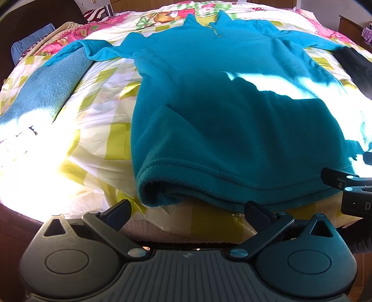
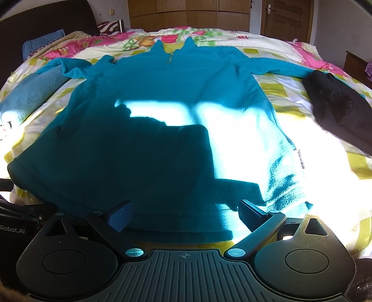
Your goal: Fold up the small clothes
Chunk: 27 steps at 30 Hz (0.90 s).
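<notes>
A teal fleece pullover (image 1: 220,111) (image 2: 162,111) lies flat on the bed, collar and zip at the far end, sleeves spread to both sides. Its hem faces me. My left gripper (image 1: 188,211) is open just short of the hem's left corner, which curls up from the sheet. My right gripper (image 2: 186,216) is open with its fingers standing over the hem near the right corner, nothing between them. The right gripper's fingers (image 1: 341,183) show at the right edge of the left wrist view. A white label (image 2: 300,160) sticks out of the pullover's right side seam.
The bed carries a yellow-checked and pink patterned cover (image 1: 100,109) (image 2: 290,86). A folded blue-green fleece (image 1: 46,86) (image 2: 30,90) lies left. A black garment (image 2: 337,109) (image 1: 358,67) lies right. A dark headboard (image 2: 46,21) and wooden wardrobe doors (image 2: 186,14) stand behind. Strong sunlight washes out patches.
</notes>
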{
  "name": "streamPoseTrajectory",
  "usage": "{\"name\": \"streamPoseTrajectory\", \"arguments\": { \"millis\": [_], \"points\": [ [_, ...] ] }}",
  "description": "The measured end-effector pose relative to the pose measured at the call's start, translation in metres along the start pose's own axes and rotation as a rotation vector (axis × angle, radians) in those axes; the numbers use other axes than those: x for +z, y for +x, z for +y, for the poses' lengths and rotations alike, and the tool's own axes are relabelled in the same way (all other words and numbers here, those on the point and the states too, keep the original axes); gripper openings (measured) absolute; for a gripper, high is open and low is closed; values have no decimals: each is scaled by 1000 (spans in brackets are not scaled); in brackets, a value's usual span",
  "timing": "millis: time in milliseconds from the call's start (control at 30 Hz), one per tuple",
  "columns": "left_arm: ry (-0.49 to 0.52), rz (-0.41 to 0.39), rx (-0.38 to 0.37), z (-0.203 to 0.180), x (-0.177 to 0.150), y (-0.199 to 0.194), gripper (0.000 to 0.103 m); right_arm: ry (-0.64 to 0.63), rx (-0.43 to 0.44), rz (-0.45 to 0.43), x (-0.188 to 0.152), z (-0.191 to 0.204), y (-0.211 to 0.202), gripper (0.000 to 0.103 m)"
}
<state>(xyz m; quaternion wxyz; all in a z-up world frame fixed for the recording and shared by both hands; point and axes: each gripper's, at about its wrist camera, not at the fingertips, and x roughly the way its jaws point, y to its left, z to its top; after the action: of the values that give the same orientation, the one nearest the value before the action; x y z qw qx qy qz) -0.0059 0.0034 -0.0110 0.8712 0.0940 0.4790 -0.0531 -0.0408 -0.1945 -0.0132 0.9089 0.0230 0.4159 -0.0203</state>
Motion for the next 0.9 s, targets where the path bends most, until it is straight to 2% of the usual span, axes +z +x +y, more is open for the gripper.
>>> {"name": "streamPoseTrajectory", "arguments": {
  "millis": [733, 900],
  "points": [
    [6, 6, -5, 0, 0, 0, 103, -3, 2, 2, -1, 2, 0, 98],
    [48, 0, 13, 2, -2, -3, 103, -8, 6, 1, -2, 4, 0, 98]
  ]
}}
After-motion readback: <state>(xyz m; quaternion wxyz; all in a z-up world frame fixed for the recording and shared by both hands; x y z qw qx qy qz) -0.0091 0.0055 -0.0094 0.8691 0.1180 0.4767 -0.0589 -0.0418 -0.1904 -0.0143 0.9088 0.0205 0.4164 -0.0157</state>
